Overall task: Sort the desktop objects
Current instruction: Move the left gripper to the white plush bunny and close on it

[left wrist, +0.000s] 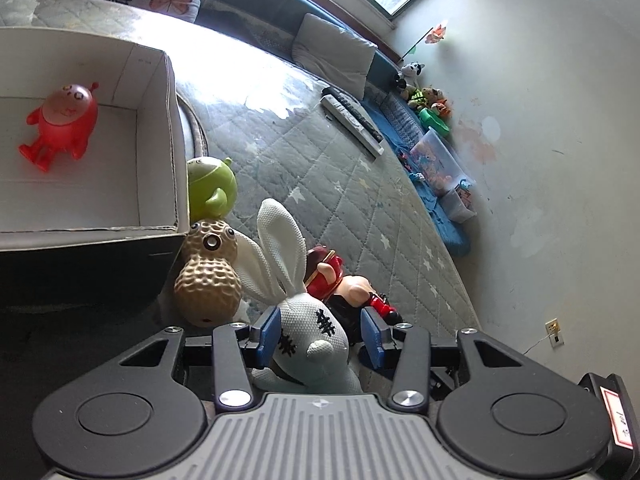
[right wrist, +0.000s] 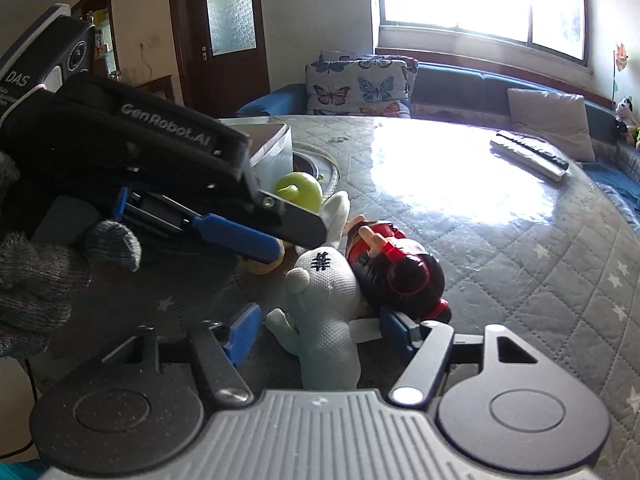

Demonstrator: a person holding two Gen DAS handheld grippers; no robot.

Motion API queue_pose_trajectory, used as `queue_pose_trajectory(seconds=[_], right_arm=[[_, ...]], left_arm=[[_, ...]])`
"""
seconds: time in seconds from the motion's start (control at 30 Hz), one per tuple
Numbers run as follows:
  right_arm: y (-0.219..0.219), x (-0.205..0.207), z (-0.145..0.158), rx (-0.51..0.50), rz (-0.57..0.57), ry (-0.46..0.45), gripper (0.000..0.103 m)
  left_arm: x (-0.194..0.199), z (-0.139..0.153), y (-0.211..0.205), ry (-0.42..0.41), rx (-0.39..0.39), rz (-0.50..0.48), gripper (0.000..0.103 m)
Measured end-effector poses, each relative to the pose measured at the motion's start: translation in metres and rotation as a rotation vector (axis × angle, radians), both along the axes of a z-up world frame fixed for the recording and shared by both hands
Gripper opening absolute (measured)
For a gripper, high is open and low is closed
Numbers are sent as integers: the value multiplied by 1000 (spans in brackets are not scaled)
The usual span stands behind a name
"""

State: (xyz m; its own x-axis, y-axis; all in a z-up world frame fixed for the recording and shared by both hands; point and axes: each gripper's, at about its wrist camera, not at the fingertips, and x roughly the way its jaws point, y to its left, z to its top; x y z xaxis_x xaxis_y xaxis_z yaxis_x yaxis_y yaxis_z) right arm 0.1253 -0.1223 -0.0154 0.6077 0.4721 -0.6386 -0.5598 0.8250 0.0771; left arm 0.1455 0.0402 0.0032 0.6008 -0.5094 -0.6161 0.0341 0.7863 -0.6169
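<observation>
A white knitted rabbit toy (left wrist: 308, 332) lies on the quilted table cover. My left gripper (left wrist: 322, 330) is open with the rabbit's head between its blue pads. My right gripper (right wrist: 320, 332) is open with the rabbit's body (right wrist: 324, 312) between its fingers. Next to the rabbit lie a red and black figure (left wrist: 340, 280), a tan peanut toy (left wrist: 208, 276) and a green toy (left wrist: 210, 188). A red toy (left wrist: 60, 124) lies inside a white cardboard box (left wrist: 176, 132). The left gripper also shows in the right wrist view (right wrist: 256, 246), above the rabbit's head.
Two remote controls (left wrist: 352, 120) lie farther out on the table. A grey cushion (left wrist: 332, 56) and butterfly pillows (right wrist: 360, 84) sit on the blue bench behind. Plush toys (left wrist: 424, 96) and a plastic bin (left wrist: 440, 160) sit by the wall.
</observation>
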Motion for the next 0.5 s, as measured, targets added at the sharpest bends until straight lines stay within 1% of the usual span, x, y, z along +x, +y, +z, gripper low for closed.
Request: queue_pose_trajectory(seconds=[0.4,0.5], right_arm=[[-2,6,-10,11,-7,31,56],[-1,5,-12,0,-6,31,50]], left_arm=[[14,-18,-12,58,23,5,47],[13,-19,-13,52,26,4,47]])
